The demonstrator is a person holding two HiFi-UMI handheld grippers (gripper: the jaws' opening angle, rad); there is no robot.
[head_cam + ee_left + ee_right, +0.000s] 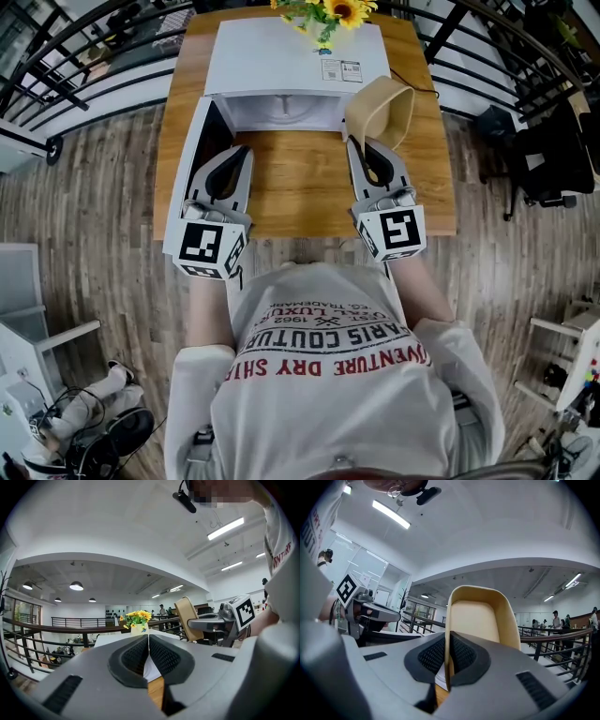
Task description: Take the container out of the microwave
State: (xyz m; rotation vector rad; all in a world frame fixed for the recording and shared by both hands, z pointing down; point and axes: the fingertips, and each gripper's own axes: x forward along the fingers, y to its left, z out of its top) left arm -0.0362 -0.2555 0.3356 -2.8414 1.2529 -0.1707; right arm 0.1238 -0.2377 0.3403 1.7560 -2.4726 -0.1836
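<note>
A beige plastic container hangs tipped on its side in front of the white microwave, just right of the open cavity. My right gripper is shut on its rim; in the right gripper view the thin wall of the container sits pinched between the black pads. The left gripper hovers over the table to the left, jaws shut with nothing between them. From the left gripper view the container shows at the right, beside the right gripper.
The microwave door stands swung open on the left, next to my left gripper. A vase of sunflowers sits on top of the microwave. The wooden table is bare in front. Black railings run behind.
</note>
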